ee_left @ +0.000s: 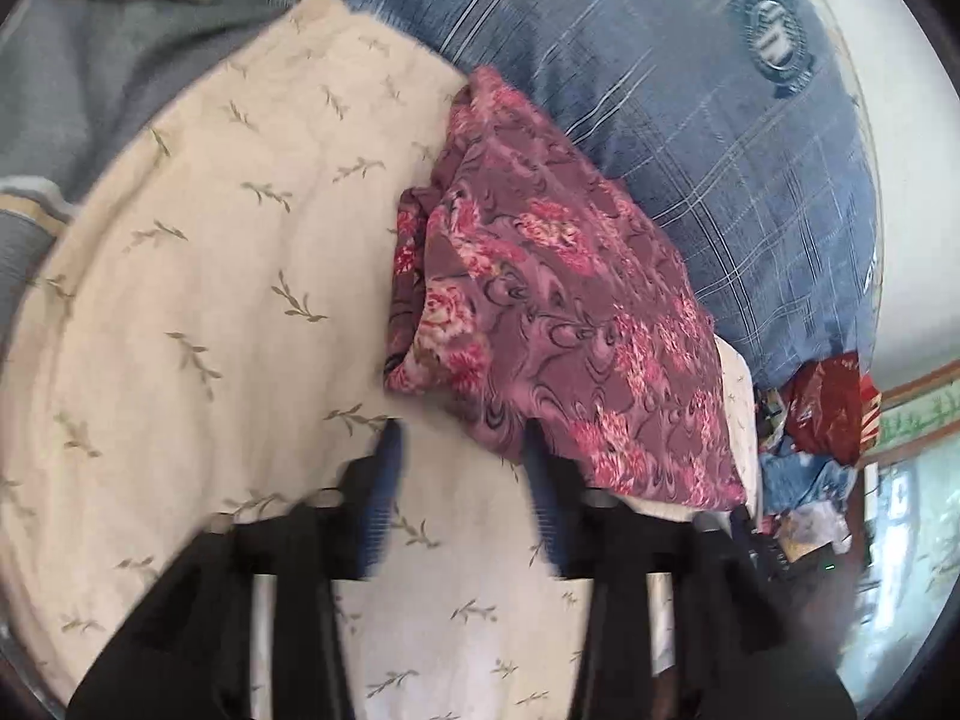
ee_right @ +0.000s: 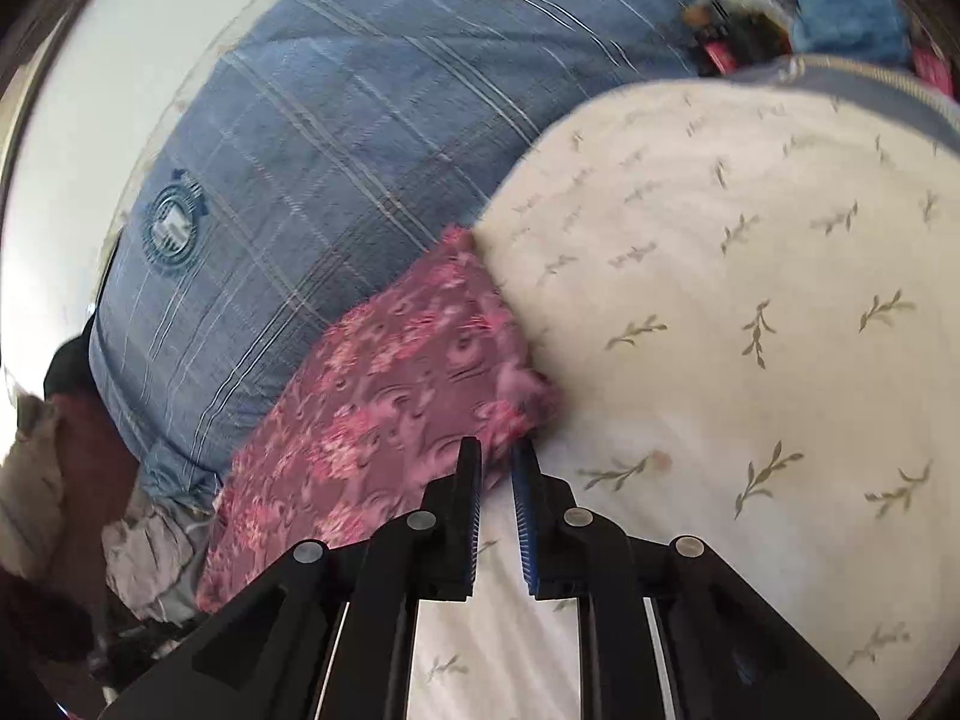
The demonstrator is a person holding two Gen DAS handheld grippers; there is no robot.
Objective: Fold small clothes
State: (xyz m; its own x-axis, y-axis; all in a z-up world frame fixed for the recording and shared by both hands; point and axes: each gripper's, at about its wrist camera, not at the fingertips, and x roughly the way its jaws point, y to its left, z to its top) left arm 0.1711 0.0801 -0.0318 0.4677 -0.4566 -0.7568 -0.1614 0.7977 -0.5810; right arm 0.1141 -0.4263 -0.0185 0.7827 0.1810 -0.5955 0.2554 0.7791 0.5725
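Cream bedsheet (ee_left: 198, 276) with olive leaf sprigs, blue plaid pillow (ee_left: 690, 120) with round emblem (ee_left: 771, 36) at one o'clock, grey-green blanket (ee_left: 72, 72) at ten o'clock, red plastic bag (ee_left: 831, 405) amid clutter at three o'clock, white wall (ee_right: 120, 90).

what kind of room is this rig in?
Probably a bedroom at home: a cream leaf-print bedsheet as the work surface, a big blue plaid pillow behind it, a folded pink floral garment between them.

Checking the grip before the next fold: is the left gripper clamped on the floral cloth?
No. The left gripper stands open over the cream sheet, its fingers apart beside the floral cloth.
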